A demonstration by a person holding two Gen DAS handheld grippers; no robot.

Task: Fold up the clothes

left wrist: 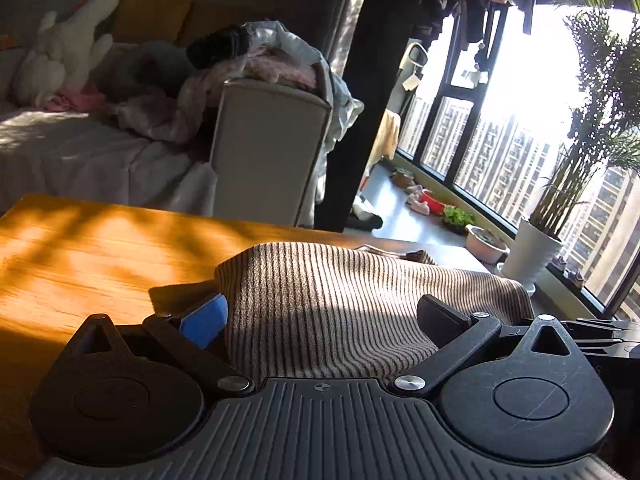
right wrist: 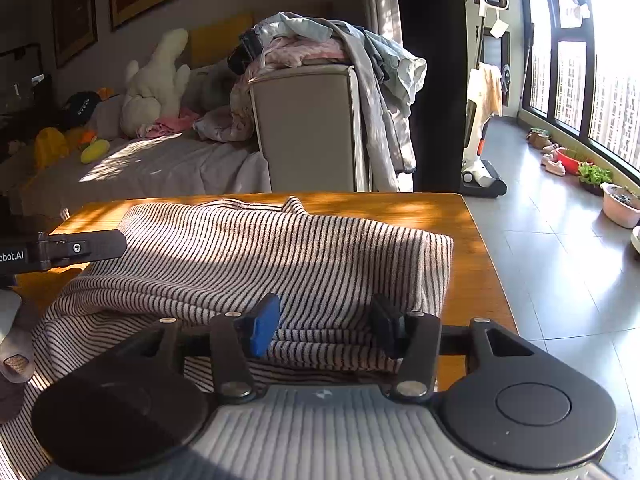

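Mid-fold, likely just after laying a fold over: striped garment (right wrist: pixel 248 256) lies on the wooden tabletop (left wrist: pixel 80 248), folded into a thick layered block at its right end, looser fabric trailing off the near-left edge. Brown-and-cream knit, fine stripes, soft, sunlit. Next move probably needs a fresh grab of an edge. Right tongs (right wrist: pixel 324 324) apart, straddling the folded edge, pads not pressing. Left tongs (left wrist: pixel 332 316) wide apart over the cloth, clamping nothing.

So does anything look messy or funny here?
The striped top on the table is folded, but its near edge spills loose over the table's front. Behind, clothes are heaped crookedly on a box, some dangling down its side.
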